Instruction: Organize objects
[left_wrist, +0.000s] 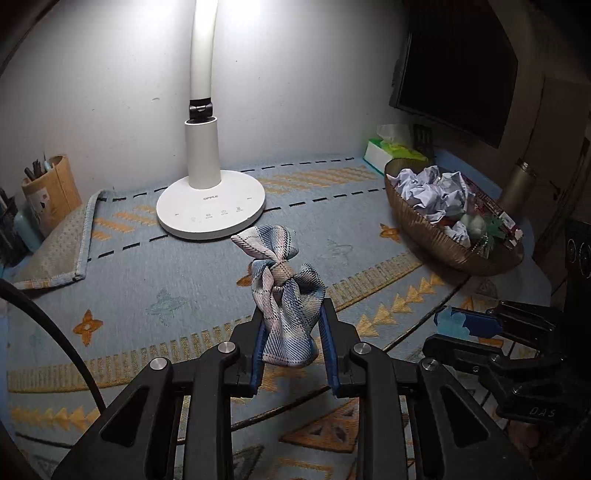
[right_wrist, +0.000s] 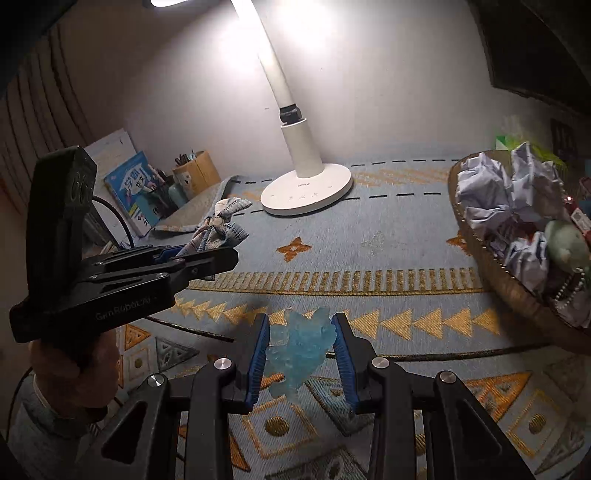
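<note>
Jaws clamped: left gripper (left_wrist: 291, 332) on knotted plaid cloth (left_wrist: 284, 295), right gripper (right_wrist: 301, 343) on translucent blue lump (right_wrist: 299, 347), both tilted downward.

The right gripper (right_wrist: 300, 341) holds a translucent pale blue figure (right_wrist: 297, 349) between its blue pads (right_wrist: 258, 356), pressed from both sides and lifted off the patterned mat (right_wrist: 369, 240). At the left, a hand (right_wrist: 74, 365) carries the left gripper (right_wrist: 207, 258), which clamps a knotted plaid cloth (right_wrist: 218, 230) above the mat's left edge. A white desk lamp (right_wrist: 306, 192) stands near the mat's far edge. A woven basket (right_wrist: 491, 273) at the right edge holds crumpled paper (right_wrist: 487, 195). Books (right_wrist: 129, 188) and a pen holder (right_wrist: 197, 173) sit beyond the far left corner.
</note>
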